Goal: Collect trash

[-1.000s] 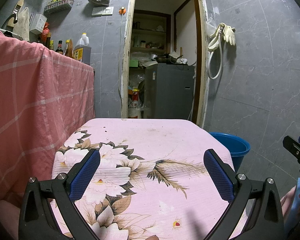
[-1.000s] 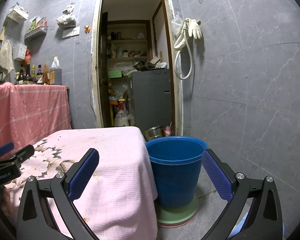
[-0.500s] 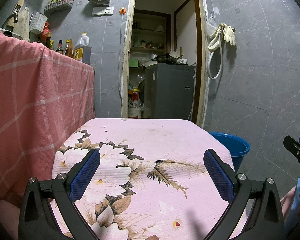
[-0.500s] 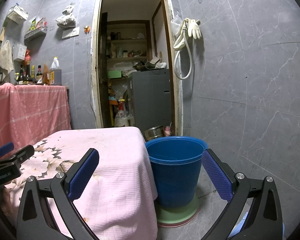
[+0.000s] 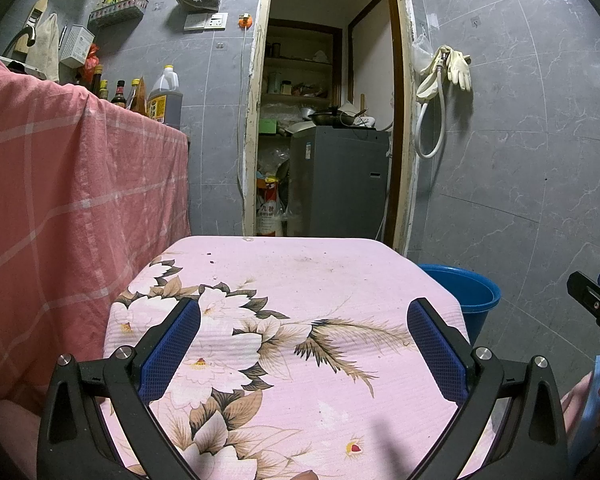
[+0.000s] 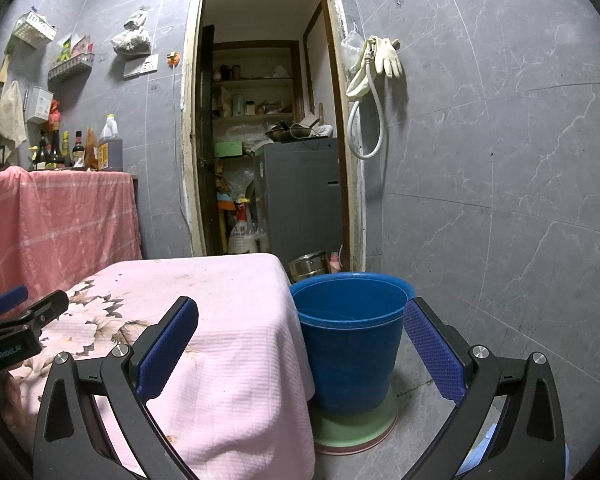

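Note:
A blue bucket [image 6: 350,340] stands on the floor on a green base [image 6: 354,430], right beside the low table with the pink flowered cloth [image 5: 300,320]. My right gripper [image 6: 300,320] is open, its blue pads spread either side of the table corner and the bucket. My left gripper [image 5: 303,322] hangs open over the flowered cloth with nothing between its fingers. No loose trash shows on the cloth, only small dark specks. The bucket's rim [image 5: 466,286] peeks past the table's right edge in the left wrist view. The other gripper [image 6: 18,320] shows at the left edge of the right wrist view.
A counter draped in pink checked cloth [image 5: 60,200] stands to the left, with bottles [image 5: 164,96] on top. An open doorway [image 6: 268,140] behind the table shows a grey appliance [image 5: 340,182] and shelves. Rubber gloves and a hose [image 6: 376,68] hang on the grey tiled wall.

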`<state>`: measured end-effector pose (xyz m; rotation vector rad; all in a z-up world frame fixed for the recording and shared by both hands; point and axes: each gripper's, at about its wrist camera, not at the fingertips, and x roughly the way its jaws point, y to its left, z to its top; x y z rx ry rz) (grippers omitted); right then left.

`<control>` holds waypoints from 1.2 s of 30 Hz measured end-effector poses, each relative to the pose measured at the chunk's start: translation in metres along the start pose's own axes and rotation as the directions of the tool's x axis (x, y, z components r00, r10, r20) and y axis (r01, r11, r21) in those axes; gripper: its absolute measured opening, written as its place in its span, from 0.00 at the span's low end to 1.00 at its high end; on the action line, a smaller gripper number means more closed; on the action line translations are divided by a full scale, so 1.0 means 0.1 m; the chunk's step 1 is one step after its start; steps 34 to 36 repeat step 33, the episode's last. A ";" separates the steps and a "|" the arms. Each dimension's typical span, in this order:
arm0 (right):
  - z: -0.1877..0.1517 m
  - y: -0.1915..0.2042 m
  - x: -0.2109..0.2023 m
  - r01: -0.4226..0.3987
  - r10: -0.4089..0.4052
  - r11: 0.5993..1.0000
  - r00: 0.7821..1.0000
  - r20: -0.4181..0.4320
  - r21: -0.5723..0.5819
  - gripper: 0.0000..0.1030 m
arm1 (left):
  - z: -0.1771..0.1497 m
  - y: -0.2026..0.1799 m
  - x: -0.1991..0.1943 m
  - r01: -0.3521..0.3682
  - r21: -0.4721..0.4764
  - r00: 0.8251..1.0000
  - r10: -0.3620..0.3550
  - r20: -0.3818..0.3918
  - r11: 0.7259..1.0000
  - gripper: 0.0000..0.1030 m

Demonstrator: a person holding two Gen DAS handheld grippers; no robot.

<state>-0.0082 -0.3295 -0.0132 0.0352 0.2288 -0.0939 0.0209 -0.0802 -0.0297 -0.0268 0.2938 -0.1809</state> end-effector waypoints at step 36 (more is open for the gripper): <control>0.00 0.01 -0.01 0.001 -0.001 1.000 1.000 -0.001 0.004 1.00 | -0.05 0.04 0.03 -0.013 -0.006 1.000 0.013 -0.019 1.000 0.98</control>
